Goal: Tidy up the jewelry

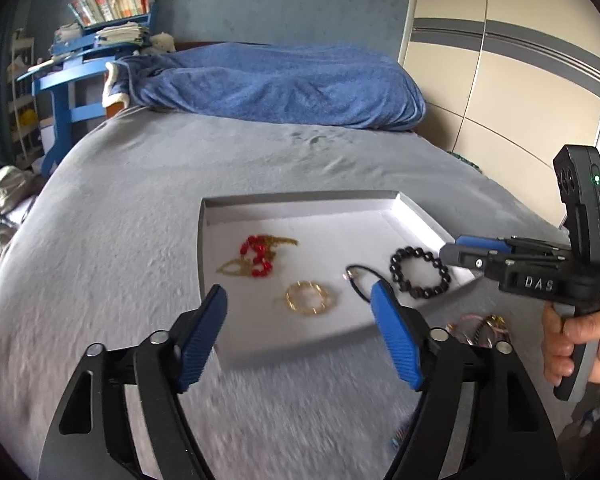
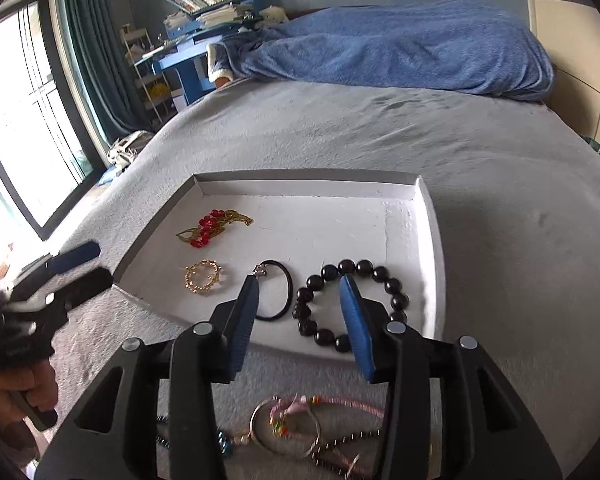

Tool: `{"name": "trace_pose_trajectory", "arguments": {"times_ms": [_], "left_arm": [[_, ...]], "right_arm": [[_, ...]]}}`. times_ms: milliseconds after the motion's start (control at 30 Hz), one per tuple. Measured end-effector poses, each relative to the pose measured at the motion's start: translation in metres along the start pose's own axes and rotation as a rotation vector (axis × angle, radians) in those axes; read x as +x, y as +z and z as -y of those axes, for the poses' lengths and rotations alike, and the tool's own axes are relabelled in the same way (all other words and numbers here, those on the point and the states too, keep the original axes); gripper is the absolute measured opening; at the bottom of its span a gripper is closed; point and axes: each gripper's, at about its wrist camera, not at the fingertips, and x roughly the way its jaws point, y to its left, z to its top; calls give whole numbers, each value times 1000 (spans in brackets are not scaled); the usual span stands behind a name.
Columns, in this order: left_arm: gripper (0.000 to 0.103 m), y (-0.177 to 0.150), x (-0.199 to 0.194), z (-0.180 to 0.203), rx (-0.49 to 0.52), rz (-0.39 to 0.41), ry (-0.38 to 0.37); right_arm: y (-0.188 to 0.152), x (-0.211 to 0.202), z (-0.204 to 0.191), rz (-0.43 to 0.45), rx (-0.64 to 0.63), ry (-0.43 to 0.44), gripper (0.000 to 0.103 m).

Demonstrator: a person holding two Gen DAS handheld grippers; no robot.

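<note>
In the right wrist view, the black round-bead bracelet (image 2: 350, 304) lies in the shallow white tray (image 2: 434, 248) at centre frame, just beyond the spread, empty right gripper (image 2: 300, 312). The left gripper (image 1: 298, 308) gapes wide, empty.

blanket (image 1: 276, 84): lying bunched at 12 o'clock
shelf (image 1: 66, 76): standing at 10 o'clock, holding books (image 1: 112, 4)
wardrobe (image 1: 508, 60): standing at 2 o'clock

Left gripper (image 1: 299, 300) and right gripper (image 2: 299, 296), jaws apart, empty.
</note>
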Motion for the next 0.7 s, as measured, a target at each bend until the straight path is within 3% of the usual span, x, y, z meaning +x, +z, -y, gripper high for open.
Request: {"name": "trace_pose_trajectory", "arguments": {"times_ms": [467,700], "left_arm": [[79,-54,-32,17,-31,-24,-23],[79,-75,-25,33,8,-64,-47]], "right_arm": [[-64,-58,-7,72,0,-50,73],[-109,-73,0,77,25,-101,75]]}}
